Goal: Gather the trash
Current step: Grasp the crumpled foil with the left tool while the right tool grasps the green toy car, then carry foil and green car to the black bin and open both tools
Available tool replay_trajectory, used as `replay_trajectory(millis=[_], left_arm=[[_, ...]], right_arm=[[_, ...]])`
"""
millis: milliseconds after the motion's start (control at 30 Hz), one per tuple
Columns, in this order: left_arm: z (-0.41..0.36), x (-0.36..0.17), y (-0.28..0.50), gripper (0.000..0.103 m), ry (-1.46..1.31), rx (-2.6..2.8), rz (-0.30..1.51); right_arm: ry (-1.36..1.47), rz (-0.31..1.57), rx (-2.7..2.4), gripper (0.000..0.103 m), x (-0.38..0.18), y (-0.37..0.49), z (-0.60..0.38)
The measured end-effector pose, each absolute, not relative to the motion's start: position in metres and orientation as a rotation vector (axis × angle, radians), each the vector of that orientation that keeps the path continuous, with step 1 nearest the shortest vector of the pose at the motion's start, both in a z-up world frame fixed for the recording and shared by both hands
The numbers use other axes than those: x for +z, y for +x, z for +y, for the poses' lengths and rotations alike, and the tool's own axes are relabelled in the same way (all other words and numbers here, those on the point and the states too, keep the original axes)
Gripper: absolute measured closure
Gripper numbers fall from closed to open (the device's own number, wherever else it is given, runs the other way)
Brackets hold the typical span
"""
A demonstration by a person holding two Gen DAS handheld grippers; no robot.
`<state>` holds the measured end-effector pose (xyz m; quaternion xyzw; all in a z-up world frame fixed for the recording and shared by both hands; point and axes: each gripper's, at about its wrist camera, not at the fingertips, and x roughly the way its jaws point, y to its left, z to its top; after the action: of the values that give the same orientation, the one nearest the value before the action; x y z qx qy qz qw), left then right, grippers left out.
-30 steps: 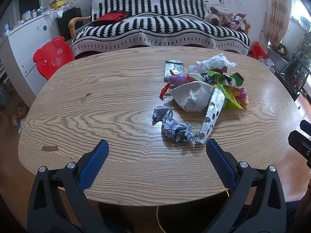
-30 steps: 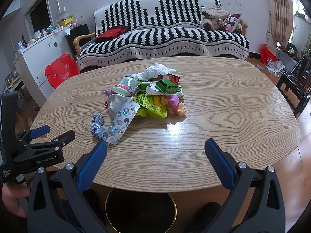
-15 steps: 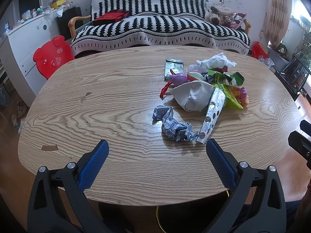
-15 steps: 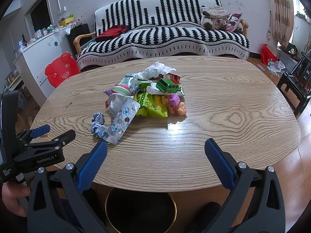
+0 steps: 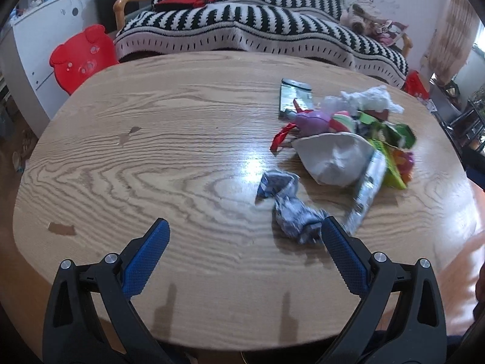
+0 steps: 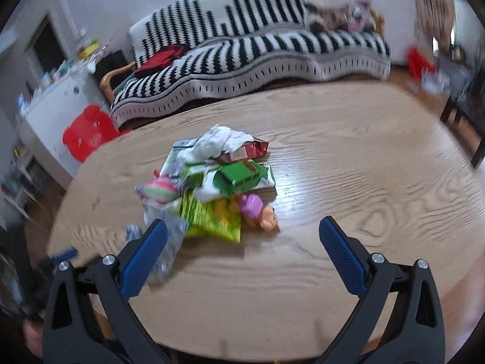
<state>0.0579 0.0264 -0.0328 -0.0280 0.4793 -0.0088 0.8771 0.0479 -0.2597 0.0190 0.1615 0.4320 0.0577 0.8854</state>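
Filling foreground: oak-grain table [image 5: 182,163], striped sofa [image 5: 257,24] behind

A loose heap of trash [image 6: 218,182], crumpled wrappers, tissue and green packets, lies on the wooden table [image 5: 151,157].

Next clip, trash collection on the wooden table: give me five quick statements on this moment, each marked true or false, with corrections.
1. Both grippers are open and hold nothing. True: left gripper, right gripper.
2. The crumpled grey wrapper lies nearest the left gripper. True.
3. The green toy truck stands alone at the table's edge. False: it sits on the trash pile.
4. The sofa cover is plain red. False: black-and-white stripes.
5. The white tissue lies at the pile's far side. True.
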Motion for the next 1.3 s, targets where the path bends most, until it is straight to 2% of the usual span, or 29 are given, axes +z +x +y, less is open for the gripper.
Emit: replay_trajectory(millis=[133, 267, 367, 433, 467, 533, 567, 600, 633, 967, 1300], left_arm=[[0.023, -0.048, 0.081, 0.006, -0.106, -0.022, 1.039], [0.013, -0.061, 0.094, 0.006, -0.097, -0.023, 1.067], [0.011, -0.07, 0.102, 0.008, -0.113, -0.015, 1.088], [0.006, -0.073, 0.107, 0.015, -0.102, -0.014, 1.092], [0.004, -0.074, 0.108, 0.022, -0.103, -0.021, 1.095], [0.003, -0.076, 0.11, 0.042, -0.122, -0.038, 1.107], [0.003, -0.077, 0.111, 0.048, -0.14, -0.05, 1.11], [0.003, -0.076, 0.111, 0.059, -0.141, -0.053, 1.103], [0.002, -0.076, 0.111, 0.076, -0.137, -0.059, 1.101], [0.007, -0.034, 0.089, 0.078, -0.108, -0.072, 0.973], [-0.006, 0.002, 0.022, 0.078, -0.043, -0.238, 0.905]], right_arm=[[0.508, 0.969, 0.123, 0.01, 0.002, 0.089, -0.269], [0.529, 1.006, 0.082, 0.012, -0.01, 0.118, -0.265], [0.547, 1.032, 0.072, 0.019, -0.021, 0.13, -0.263], [0.559, 1.054, 0.073, 0.028, -0.028, 0.137, -0.26], [0.562, 1.063, 0.079, 0.031, -0.03, 0.139, -0.258], [0.575, 1.068, 0.094, 0.054, -0.034, 0.139, -0.256], [0.576, 1.071, 0.104, 0.055, -0.035, 0.138, -0.254], [0.568, 1.069, 0.103, 0.058, -0.034, 0.138, -0.253], [0.557, 1.056, 0.1, 0.061, -0.032, 0.136, -0.253], [0.498, 0.943, 0.17, 0.063, 0.01, 0.095, -0.25], [0.374, 0.888, 0.341, 0.063, 0.038, -0.014, -0.224]])
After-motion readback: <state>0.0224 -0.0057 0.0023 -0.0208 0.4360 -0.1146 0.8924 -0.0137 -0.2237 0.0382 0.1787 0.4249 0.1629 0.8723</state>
